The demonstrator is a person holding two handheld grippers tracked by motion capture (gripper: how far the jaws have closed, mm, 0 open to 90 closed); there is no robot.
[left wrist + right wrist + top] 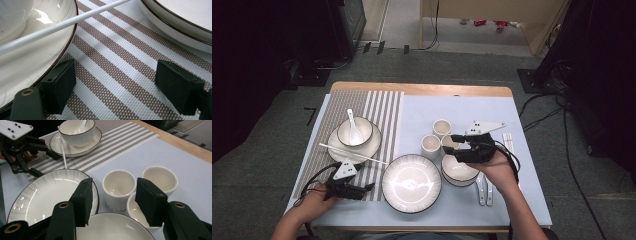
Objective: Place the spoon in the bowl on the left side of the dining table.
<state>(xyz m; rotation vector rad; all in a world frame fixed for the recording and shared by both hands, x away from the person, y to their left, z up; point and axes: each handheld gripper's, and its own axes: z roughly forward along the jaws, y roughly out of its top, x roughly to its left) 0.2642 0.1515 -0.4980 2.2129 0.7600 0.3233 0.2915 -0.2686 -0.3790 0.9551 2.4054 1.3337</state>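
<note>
Spoon [353, 131] in bowl [362, 126] on saucer [373, 145], three empty cups [430, 145]

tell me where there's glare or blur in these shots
High view: bright glare on the big plate, room edges fall to black. Left gripper view: sharp mat, hot highlight on the saucer. Right gripper view: jaws soft up close, cups sharp, light sheen on the plate.
</note>
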